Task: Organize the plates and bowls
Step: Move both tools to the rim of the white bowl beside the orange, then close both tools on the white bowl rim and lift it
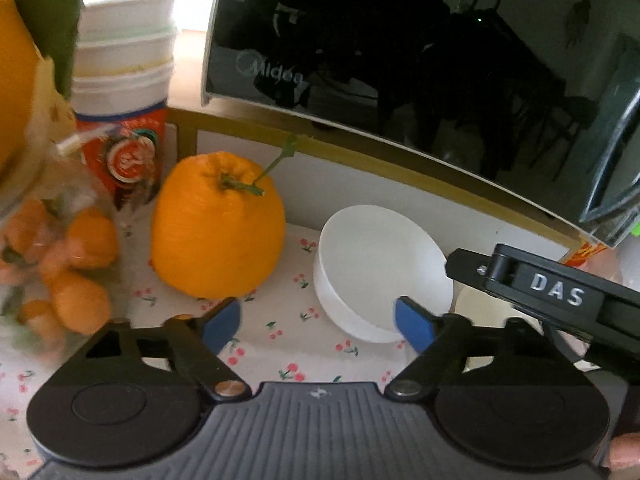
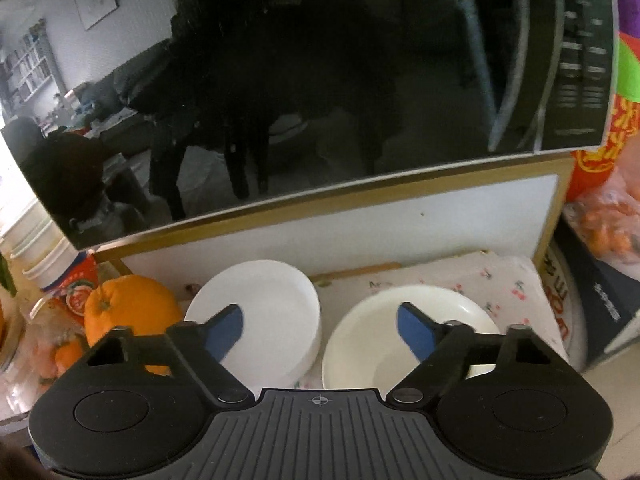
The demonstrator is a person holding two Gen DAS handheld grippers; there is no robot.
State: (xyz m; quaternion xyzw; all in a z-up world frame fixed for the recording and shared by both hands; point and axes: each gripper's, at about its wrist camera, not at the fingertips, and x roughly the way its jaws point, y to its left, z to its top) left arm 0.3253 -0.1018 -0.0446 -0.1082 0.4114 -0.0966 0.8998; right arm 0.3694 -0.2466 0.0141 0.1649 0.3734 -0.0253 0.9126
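A white bowl (image 1: 376, 268) sits on the cherry-print cloth below the microwave shelf; in the right wrist view it is the left dish (image 2: 264, 312). A cream shallow bowl (image 2: 384, 344) sits right of it, seen partly in the left wrist view (image 1: 480, 304). My left gripper (image 1: 318, 328) is open and empty, its right finger near the white bowl's front wall. My right gripper (image 2: 320, 336) is open and empty, hovering above and in front of both dishes, left finger over the white bowl, right finger over the cream one. The right gripper's body (image 1: 560, 292) shows at right in the left view.
A large orange (image 1: 218, 226) stands left of the white bowl. A bag of small oranges (image 1: 52, 272) and stacked paper cups (image 1: 124, 72) are further left. A black microwave (image 2: 320, 80) on a gold-framed shelf (image 2: 320, 208) overhangs the dishes. Snack bags (image 2: 616, 184) sit at right.
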